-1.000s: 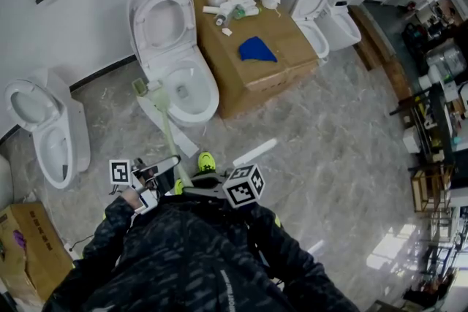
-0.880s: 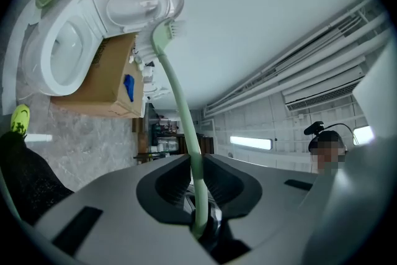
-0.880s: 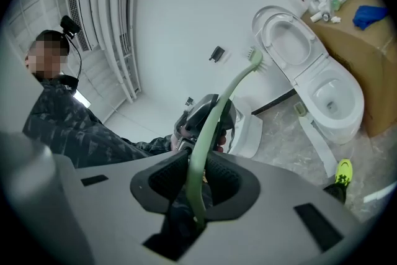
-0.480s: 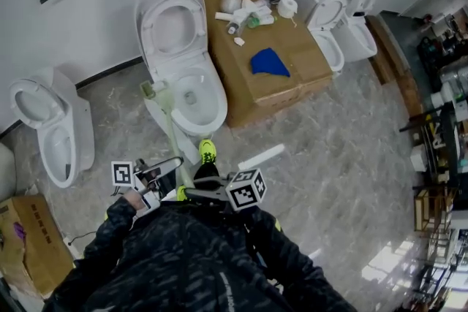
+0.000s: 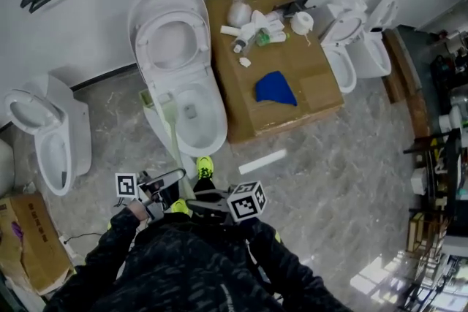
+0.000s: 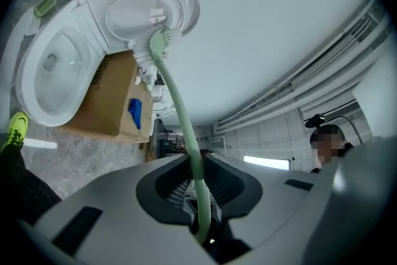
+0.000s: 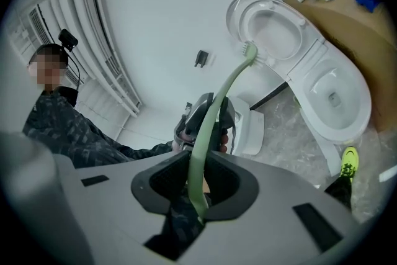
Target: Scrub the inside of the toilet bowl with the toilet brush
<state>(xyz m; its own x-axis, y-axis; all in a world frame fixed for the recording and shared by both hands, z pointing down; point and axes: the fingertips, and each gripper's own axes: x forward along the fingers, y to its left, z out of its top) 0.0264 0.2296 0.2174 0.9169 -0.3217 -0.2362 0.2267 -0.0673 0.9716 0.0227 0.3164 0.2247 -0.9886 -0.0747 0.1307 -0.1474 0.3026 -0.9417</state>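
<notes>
Two grippers on one toilet brush (image 6: 178,102), bristles outside the toilet bowl (image 5: 199,131).
Left gripper (image 6: 196,164) and right gripper (image 7: 201,164) are each clamped on the brush's pale green handle, the left further along it than the right, both near and low in the scene. The handle runs away to the far left. The bristle end sits just left of the bowl's rim in the head view; contact unclear. Lid (image 5: 169,36) is up. Right of the toilet is a cardboard box (image 5: 311,97) with a blue cloth (image 5: 276,89) and bottles (image 5: 256,29) on top.
</notes>
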